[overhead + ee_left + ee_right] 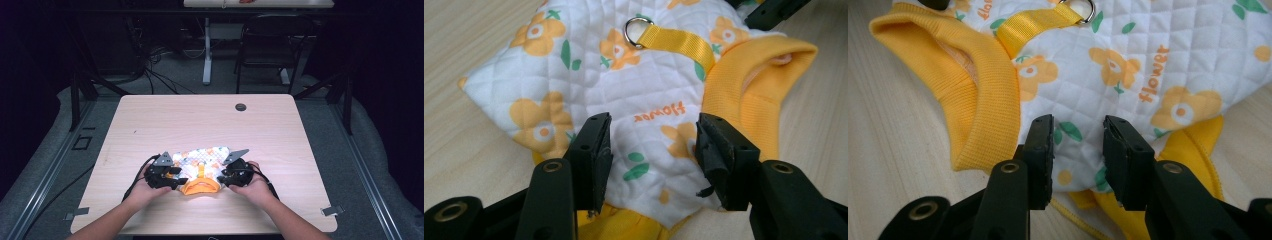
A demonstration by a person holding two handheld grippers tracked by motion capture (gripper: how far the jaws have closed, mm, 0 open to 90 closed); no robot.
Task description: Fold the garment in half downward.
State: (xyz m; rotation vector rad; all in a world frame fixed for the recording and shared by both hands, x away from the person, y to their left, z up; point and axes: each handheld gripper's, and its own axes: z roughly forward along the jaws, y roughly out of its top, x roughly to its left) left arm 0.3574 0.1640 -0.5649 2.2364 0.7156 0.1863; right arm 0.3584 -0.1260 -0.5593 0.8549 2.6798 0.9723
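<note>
A small quilted pet garment (202,159) lies flat near the table's front edge. It is white with orange flowers, a yellow ribbed collar (749,80) and a yellow strap ending in a metal D-ring (636,27). My left gripper (176,175) sits at its left side, and in the left gripper view it (653,125) stands open, jaws straddling the quilted fabric (624,85). My right gripper (223,175) is at the garment's right side. Seen in its own view it (1078,122) is open too, over the fabric's edge (1148,65) beside the collar (978,90).
The light wooden table (210,120) has a dark round grommet (241,107) near its far edge. Beyond it stand a black chair (272,45) and another table's white leg (207,55), with cables on the floor.
</note>
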